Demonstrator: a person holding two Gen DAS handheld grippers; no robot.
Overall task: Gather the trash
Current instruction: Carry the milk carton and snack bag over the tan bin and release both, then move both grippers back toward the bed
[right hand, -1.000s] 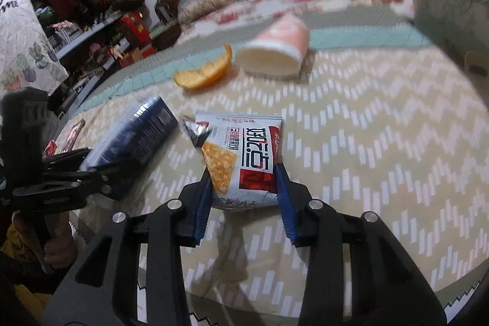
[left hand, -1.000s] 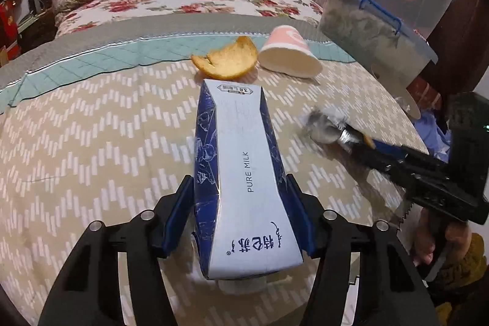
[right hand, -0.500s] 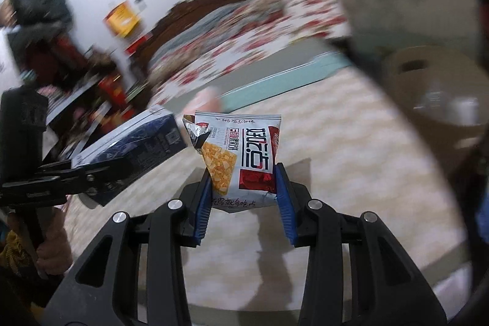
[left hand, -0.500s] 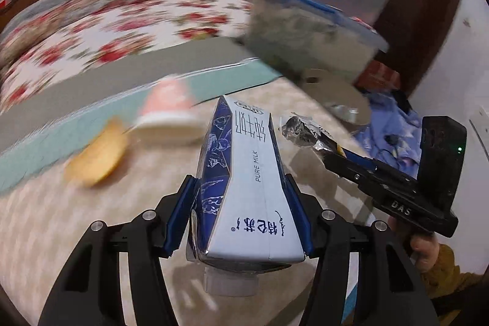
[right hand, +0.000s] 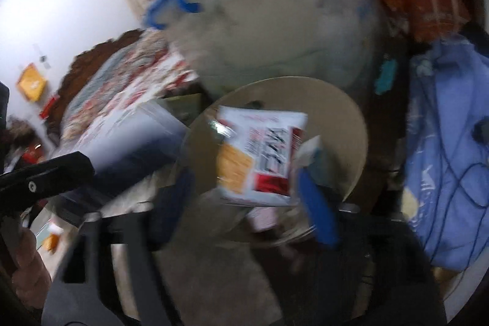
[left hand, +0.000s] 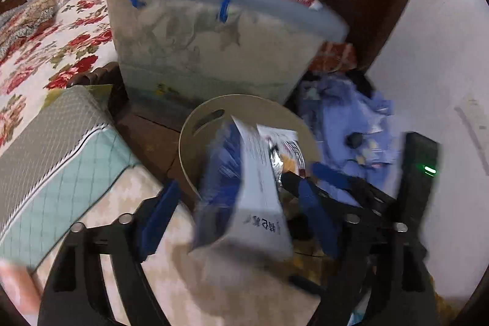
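Above the tan bin [left hand: 195,124], left gripper [left hand: 238,200] and right gripper [right hand: 247,188] jaws are opening, freeing a stiff, light milk carton [left hand: 256,197] and crinkly snack bag [right hand: 259,155].

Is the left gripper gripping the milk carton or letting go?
Letting go: left gripper jaws are opening, pads clear of the milk carton, above the bin.

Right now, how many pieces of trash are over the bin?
2. The milk carton sits loose between the opening left gripper jaws above the tan bin; the snack bag drops between the opening right gripper jaws. Anything already inside is hidden.
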